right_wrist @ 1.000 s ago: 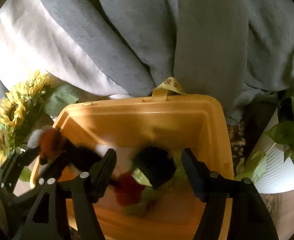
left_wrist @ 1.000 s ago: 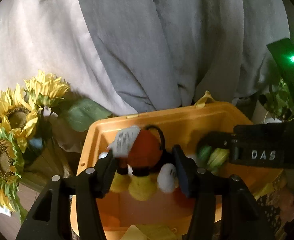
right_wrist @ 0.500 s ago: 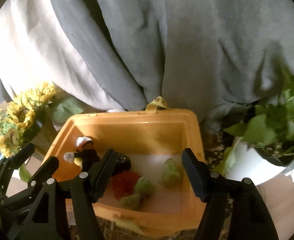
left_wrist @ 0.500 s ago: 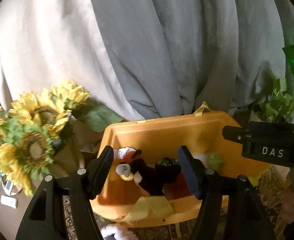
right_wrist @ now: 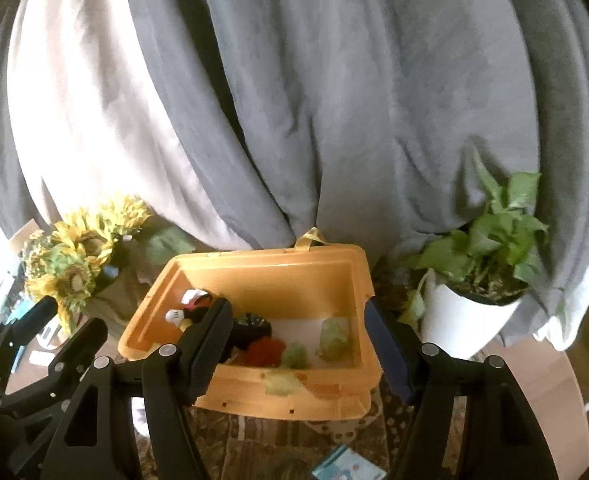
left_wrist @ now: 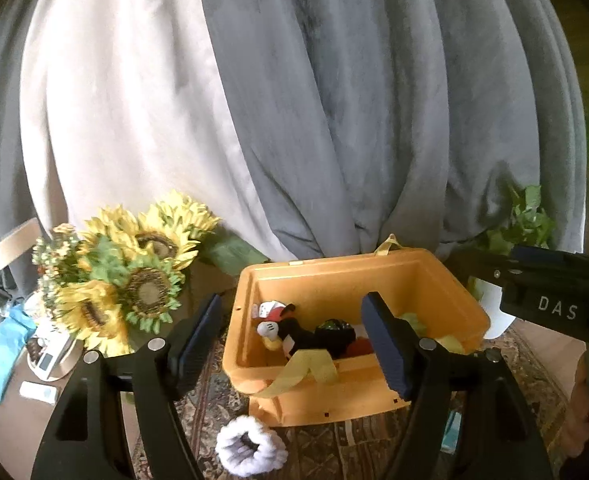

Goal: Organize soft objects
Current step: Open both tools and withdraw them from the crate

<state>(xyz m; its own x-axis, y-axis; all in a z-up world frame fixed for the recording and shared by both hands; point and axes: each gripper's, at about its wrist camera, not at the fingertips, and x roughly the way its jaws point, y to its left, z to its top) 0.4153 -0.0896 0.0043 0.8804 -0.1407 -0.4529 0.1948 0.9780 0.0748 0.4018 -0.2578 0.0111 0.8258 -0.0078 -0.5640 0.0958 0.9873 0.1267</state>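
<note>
Heavy grey and pale curtains hang behind a patterned brown rug that covers the surface; artificial sunflowers stand at its left edge and a leafy plant in a white pot at its right.

Between them sits the open orange plastic bin. It holds the black-and-red mouse plush toy against its left wall, with dark, red and green soft pieces across its floor.

The left gripper and the right gripper both hover in front of the bin, jaws spread wide and holding nothing.

A fluffy white ring-shaped soft item lies on the rug at the bin's near edge. I judge it the next pick: the left gripper should drop low, pinch the rim and lift it over the wall.
</note>
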